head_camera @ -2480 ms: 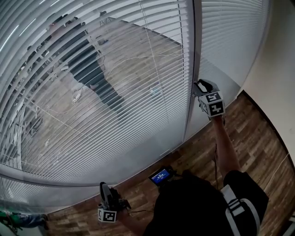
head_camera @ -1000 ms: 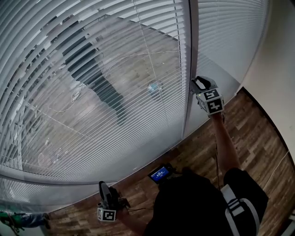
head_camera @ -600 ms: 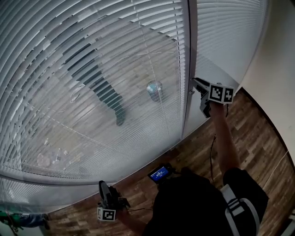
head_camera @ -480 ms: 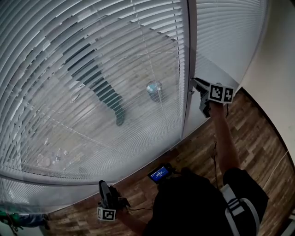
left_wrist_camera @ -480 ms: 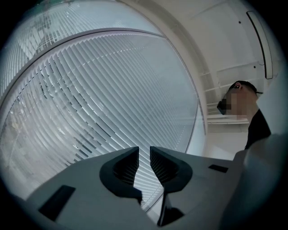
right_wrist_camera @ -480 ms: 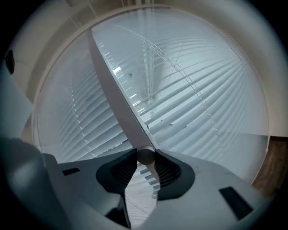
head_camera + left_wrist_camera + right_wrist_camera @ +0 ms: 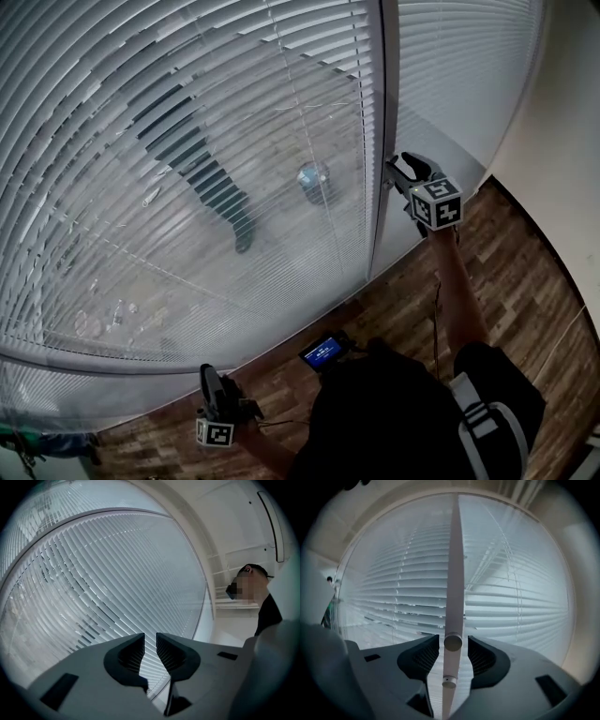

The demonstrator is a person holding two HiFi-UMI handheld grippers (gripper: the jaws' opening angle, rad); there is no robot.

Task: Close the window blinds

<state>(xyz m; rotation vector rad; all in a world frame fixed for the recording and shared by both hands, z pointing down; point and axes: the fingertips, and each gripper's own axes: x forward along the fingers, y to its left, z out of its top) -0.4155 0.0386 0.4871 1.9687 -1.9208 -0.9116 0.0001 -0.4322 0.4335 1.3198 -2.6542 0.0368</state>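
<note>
Filling almost the whole head view, the window blinds (image 7: 187, 141) hang in front of you, their pale slats running across. They are tilted enough that the ground outside shows dimly between them. A grey upright frame post (image 7: 384, 141) splits the wide left pane from a narrower right one. Below runs the wooden plank floor (image 7: 525, 272), with a plain light wall (image 7: 572, 141) at the far right.

Your right arm reaches up beside the post, and the right gripper (image 7: 401, 169) sits just at its edge. In the right gripper view the blinds' wand (image 7: 453, 573), a pale slim rod, stands upright between the jaws. The jaws have just been opening, and a gap shows on each side of the rod, so nothing is clamped.

Your left gripper (image 7: 210, 375) is low, near the bottom of the window and well apart from the wand. Its jaws are slightly parted, with nothing between them. A small device with a blue screen (image 7: 322, 353) sits at your chest.
</note>
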